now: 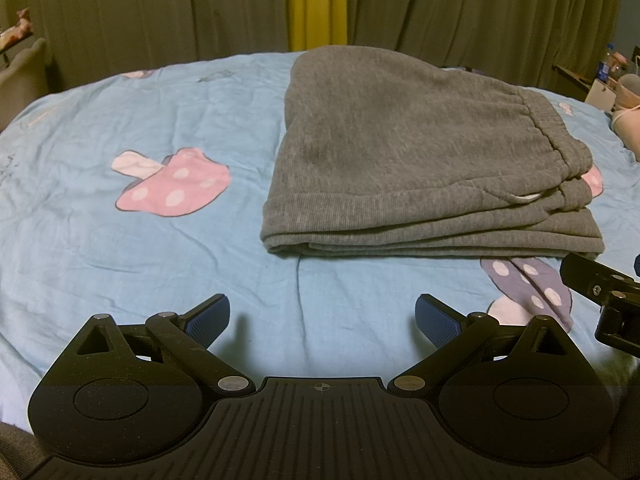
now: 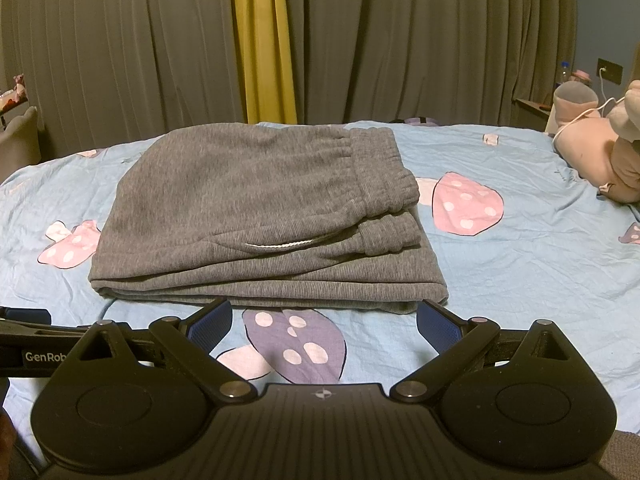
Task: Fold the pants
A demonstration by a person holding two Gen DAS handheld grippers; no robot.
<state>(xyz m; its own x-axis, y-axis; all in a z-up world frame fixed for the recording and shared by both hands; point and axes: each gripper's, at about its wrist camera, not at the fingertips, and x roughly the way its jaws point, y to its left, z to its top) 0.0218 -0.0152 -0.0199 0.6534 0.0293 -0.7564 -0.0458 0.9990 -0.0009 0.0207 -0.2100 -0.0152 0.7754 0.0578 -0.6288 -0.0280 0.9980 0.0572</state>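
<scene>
Right gripper (image 2: 324,320) wide open, empty, nearer: folded pants (image 2: 264,216) just ahead at 12 o'clock, long axis crosswise. Left gripper (image 1: 322,316) likewise open, empty; pants (image 1: 420,152) at 1 o'clock.

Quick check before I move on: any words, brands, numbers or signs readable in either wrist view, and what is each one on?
"GenRob", white print cut off by the right claw's own linkage, on the black body of the left claw, seen in the right wrist view.
Bottle label by the bed: too small and blurred to read.
Grey pants and mushroom bedsheet: no text.
</scene>
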